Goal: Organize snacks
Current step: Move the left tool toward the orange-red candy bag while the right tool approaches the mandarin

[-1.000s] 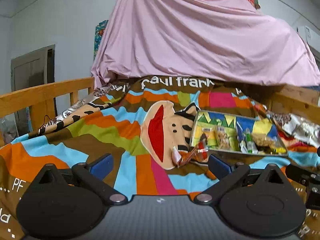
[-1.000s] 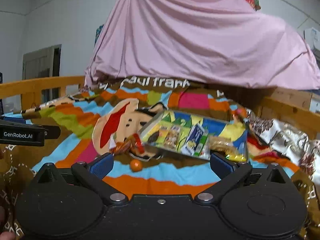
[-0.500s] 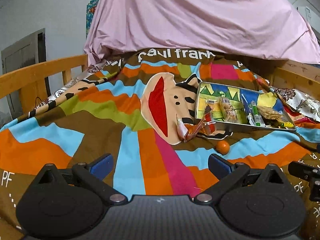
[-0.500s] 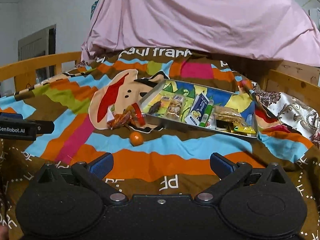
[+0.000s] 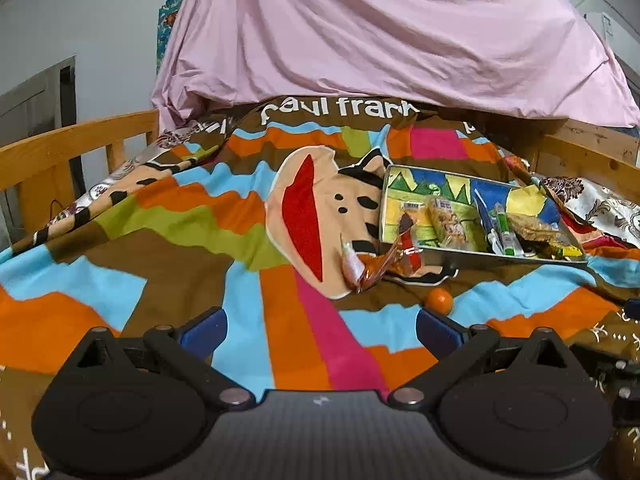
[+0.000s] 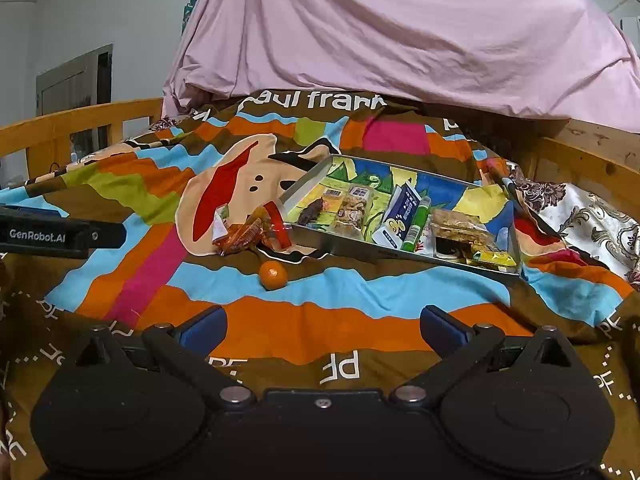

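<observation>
Both grippers are hanging over the striped blanket (image 6: 320, 320) with their blue fingers spread wide and nothing between them: the left gripper (image 5: 320, 326) and the right gripper (image 6: 323, 324) are both released and empty.

The snacks are sitting in 2 groups. Most are lying inside the metal tray (image 6: 340, 246), which is resting tilted on the blanket: a dark bar, a clear pack of biscuits (image 6: 354, 210), a blue and white carton (image 6: 398, 216), a green tube (image 6: 416, 224) and a yellow wrapper (image 6: 490, 257) in the near right corner. Outside the tray, just beside its left corner, a bundle of orange wrappers (image 6: 250, 236) is lying loose, and a small orange fruit (image 6: 273, 275) is sitting alone on the blanket, near the tray's front wall but not touching it.

The wrappers are looking light, crinkly and slippery, so pinching a bunched fold near the middle is probably holding better than an edge. The fruit is round and soft and is likely to roll on the yielding blanket; closing gently across its widest part seems safest. The biscuits are looking brittle, so a light squeeze on the pack's sealed end is the wiser hold. The tray is stiff but may rock on the soft bedding.
</observation>
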Tool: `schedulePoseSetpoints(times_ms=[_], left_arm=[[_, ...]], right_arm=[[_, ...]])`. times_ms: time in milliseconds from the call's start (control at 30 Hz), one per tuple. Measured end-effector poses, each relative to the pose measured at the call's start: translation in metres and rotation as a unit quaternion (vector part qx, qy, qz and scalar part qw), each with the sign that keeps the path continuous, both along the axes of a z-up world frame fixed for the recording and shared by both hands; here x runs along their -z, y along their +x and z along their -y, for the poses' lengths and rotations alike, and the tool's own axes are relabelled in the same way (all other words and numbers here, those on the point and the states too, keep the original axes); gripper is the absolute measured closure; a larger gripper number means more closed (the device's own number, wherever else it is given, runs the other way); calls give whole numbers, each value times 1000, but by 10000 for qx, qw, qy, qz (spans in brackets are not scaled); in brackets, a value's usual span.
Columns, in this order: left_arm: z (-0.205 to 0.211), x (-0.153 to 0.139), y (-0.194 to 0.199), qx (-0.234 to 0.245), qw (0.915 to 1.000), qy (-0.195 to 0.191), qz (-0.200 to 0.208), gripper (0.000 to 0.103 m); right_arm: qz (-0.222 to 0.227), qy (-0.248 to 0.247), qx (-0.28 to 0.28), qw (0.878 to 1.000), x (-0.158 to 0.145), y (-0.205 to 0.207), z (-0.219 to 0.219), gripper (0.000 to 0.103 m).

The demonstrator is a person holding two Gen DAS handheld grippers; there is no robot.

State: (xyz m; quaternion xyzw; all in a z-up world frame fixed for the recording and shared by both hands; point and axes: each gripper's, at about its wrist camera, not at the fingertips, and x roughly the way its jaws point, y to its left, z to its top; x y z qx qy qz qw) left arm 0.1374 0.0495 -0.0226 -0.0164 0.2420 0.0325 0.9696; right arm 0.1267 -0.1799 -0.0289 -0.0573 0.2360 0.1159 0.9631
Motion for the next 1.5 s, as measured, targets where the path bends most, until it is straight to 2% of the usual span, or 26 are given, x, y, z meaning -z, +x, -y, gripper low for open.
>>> schedulePoseSetpoints(times_ms=[333,600,1000,1200,1500], left_arm=[[0,5,15,69,9999,31,68,0],[-7,11,26,-237,9992,-309,-36,0],[-9,12,35,-470,9981,-381,-125,0],[5,6,47,-421,9989,-170,-134,0],[18,2,61,-443,9990,-12,-45,0]], right_arm=[[-100,107,27,9999,4,13,-1,1],[-162,251,62,9995,8,27,-3,1],[-206,291,212,9991,13,42,4,1],[65,-5,181,9998,15,61,9,1],[165,118,297,9994,19,87,20,1]])
